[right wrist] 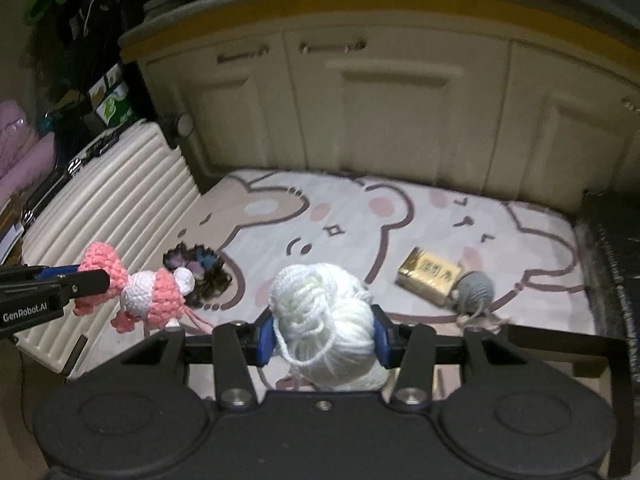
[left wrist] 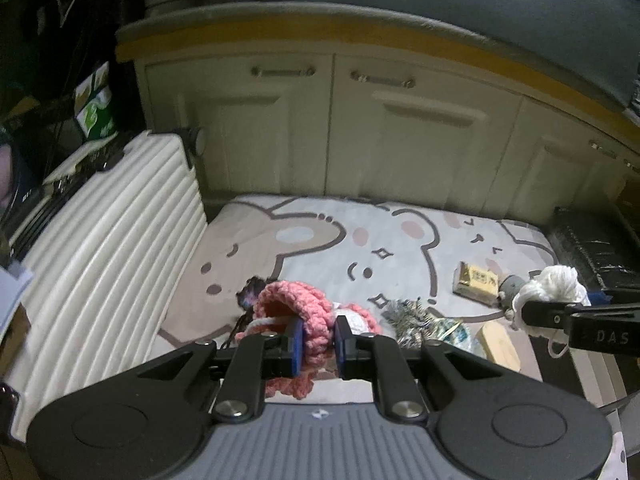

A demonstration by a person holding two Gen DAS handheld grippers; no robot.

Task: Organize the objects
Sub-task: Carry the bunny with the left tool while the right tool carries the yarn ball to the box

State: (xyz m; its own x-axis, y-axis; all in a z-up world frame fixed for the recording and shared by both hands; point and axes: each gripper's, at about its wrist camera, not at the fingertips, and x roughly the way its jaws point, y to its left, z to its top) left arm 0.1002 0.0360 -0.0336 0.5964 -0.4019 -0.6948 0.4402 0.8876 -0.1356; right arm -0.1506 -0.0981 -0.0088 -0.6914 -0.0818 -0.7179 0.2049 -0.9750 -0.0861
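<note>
My left gripper (left wrist: 317,340) is shut on a pink and white crochet doll (left wrist: 298,312) and holds it above the cartoon bear mat (left wrist: 320,248); the doll also shows at the left of the right wrist view (right wrist: 148,292). My right gripper (right wrist: 323,340) is shut on a ball of white yarn (right wrist: 324,320), which also shows at the right of the left wrist view (left wrist: 554,284). On the mat lie a gold box (right wrist: 428,276), a small grey yarn ball (right wrist: 476,288) and a dark feathery item (right wrist: 200,268).
A ribbed white suitcase (right wrist: 112,216) lies along the mat's left side. Cream cabinets (right wrist: 400,120) stand behind the mat. A black object (right wrist: 612,248) borders the right. A tinsel bundle (left wrist: 412,316) and a wooden block (left wrist: 500,346) lie near the front.
</note>
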